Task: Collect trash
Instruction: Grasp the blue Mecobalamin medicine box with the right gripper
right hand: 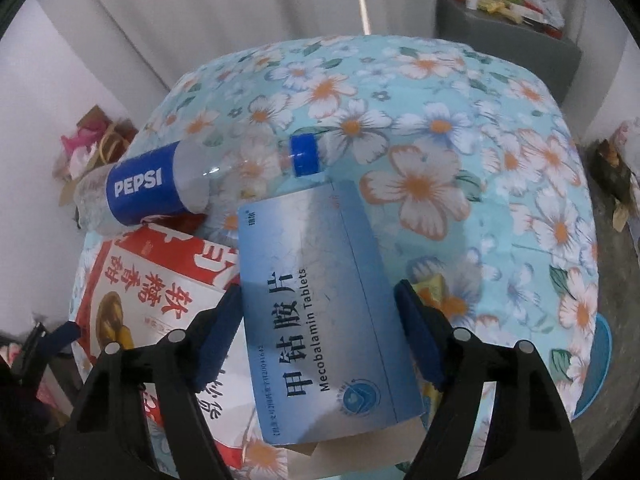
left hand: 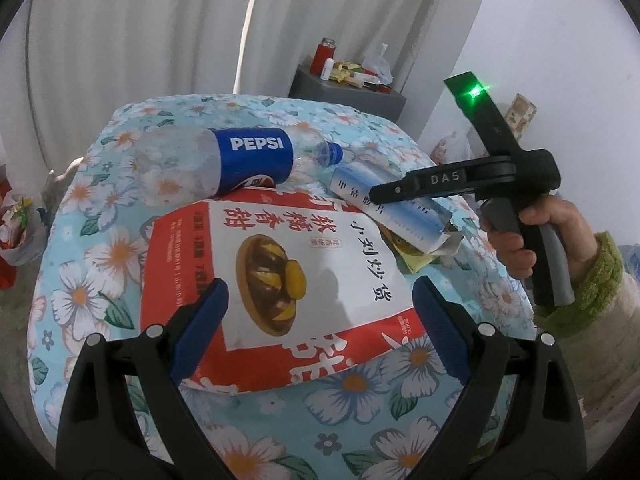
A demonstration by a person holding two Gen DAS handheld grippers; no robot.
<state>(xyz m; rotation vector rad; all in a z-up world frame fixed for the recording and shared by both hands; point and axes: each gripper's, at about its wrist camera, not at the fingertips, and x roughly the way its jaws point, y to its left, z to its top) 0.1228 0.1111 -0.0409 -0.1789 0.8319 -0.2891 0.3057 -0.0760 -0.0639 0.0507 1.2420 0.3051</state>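
The right claw [right hand: 318,330] straddles the flat blue-and-white cardboard tablet box [right hand: 320,304], which lies just beside the blue cap of the clear plastic Pepsi bottle [right hand: 160,184]. Its pads look spread, flanking the box's long edges. Squeezing evenly across the width should prevent twisting. The left claw [left hand: 320,328] hangs spread over the red-and-white snack bag [left hand: 280,280], near the bottle.

A lived-in home room: a tabletop [left hand: 100,208] under a flowered blue cloth, pale curtains [left hand: 140,32] behind it at 12 o'clock, and a grey cabinet [left hand: 344,94] at 1 o'clock cluttered with a red flask [left hand: 322,58], packets and a plastic bag.
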